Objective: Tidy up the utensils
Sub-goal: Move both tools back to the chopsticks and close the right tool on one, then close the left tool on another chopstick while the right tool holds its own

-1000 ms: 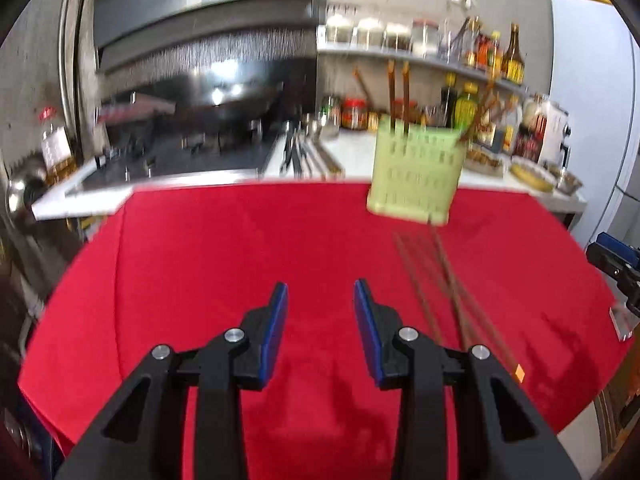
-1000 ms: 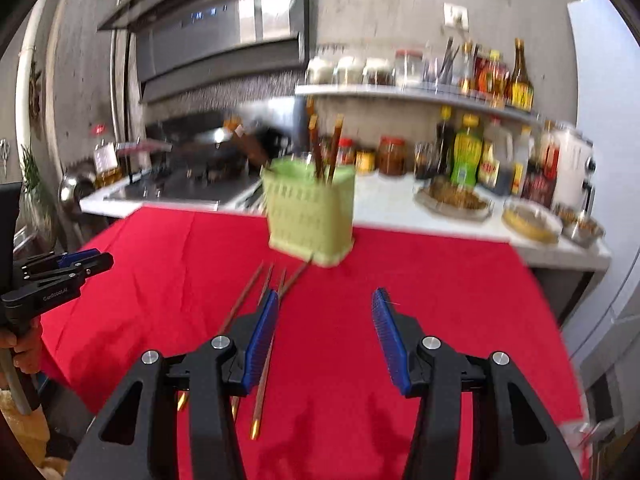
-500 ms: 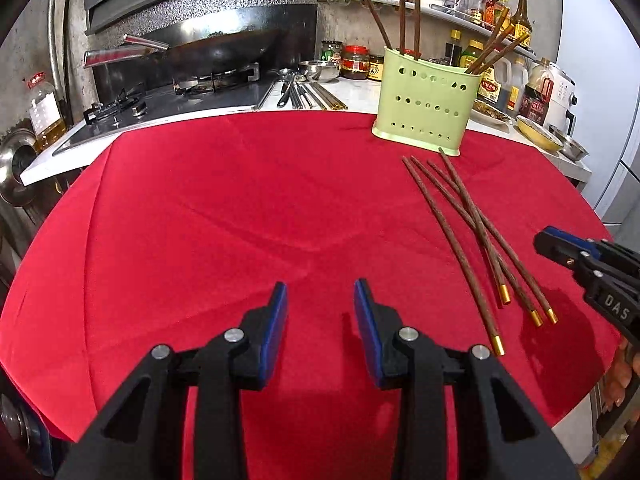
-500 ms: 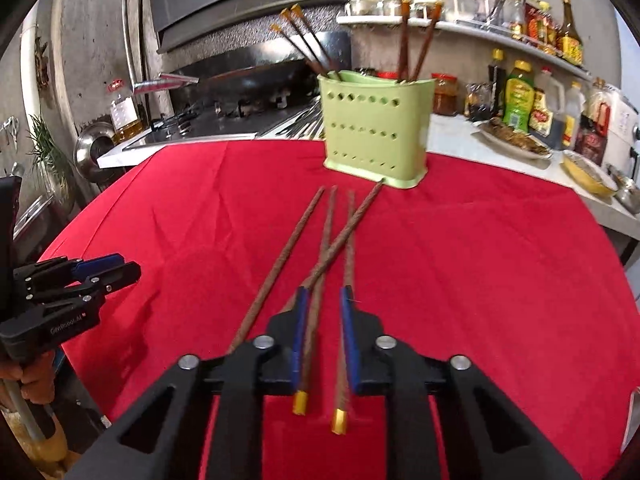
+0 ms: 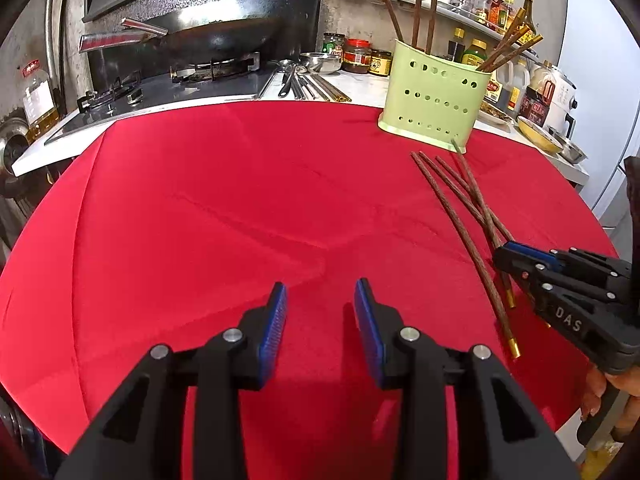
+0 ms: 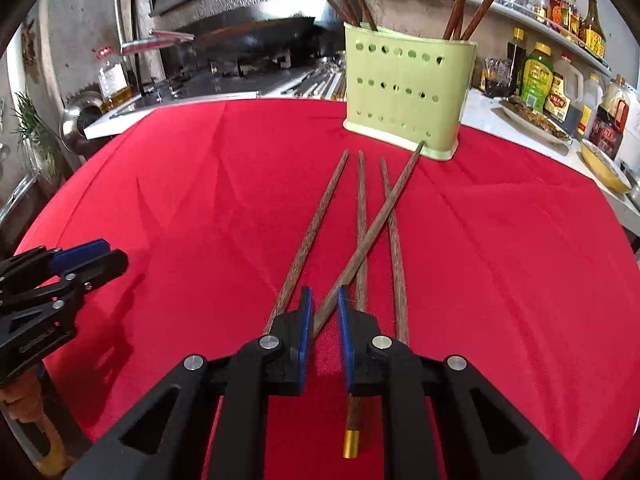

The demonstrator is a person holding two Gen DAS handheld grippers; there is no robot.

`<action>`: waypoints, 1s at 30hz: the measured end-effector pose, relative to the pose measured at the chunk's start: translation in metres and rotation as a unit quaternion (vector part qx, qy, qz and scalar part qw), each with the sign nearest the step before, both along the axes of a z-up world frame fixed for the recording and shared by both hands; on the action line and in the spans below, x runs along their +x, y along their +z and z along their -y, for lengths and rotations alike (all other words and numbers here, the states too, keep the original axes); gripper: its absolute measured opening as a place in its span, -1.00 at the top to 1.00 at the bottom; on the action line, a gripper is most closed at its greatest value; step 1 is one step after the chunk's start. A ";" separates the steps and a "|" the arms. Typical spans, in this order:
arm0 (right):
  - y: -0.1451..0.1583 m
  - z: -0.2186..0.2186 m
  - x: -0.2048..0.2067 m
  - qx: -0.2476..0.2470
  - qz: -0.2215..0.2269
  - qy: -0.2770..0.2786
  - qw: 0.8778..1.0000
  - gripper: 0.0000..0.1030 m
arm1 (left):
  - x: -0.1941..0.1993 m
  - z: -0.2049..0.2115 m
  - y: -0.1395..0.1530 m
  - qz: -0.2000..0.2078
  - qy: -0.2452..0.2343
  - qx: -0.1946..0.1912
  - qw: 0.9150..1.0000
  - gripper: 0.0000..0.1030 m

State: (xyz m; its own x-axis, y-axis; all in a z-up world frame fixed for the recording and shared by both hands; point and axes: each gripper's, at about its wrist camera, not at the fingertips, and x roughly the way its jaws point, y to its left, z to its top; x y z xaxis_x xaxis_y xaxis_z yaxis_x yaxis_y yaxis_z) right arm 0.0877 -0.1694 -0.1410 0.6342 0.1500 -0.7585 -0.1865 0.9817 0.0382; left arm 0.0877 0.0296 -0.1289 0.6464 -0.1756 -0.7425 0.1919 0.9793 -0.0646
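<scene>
Far beyond the fingers, a black wok sits on the gas stove. Right of it, sauce jars and a steel bowl stand on the white counter. A red tablecloth spreads beneath the fingers.

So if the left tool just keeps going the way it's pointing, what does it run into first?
Probably only the bare red tablecloth. The left tool angles down at open cloth; the loose chopsticks and green holder sit off to its right, outside that line.
</scene>
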 end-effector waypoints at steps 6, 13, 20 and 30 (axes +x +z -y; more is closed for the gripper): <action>-0.004 0.001 0.001 -0.001 -0.006 -0.007 1.000 0.80 | 0.000 0.000 0.000 -0.001 0.000 0.001 1.000 0.31; 0.011 0.014 -0.006 0.017 0.022 -0.007 1.000 0.87 | -0.003 0.008 0.000 -0.002 -0.006 0.010 1.000 0.31; 0.027 0.058 -0.019 0.018 0.055 -0.047 0.997 0.87 | -0.008 0.029 0.001 -0.007 -0.032 0.007 0.999 0.31; -0.004 0.105 -0.031 0.007 0.014 -0.083 0.996 0.86 | -0.007 0.083 -0.002 -0.029 -0.107 -0.020 0.994 0.31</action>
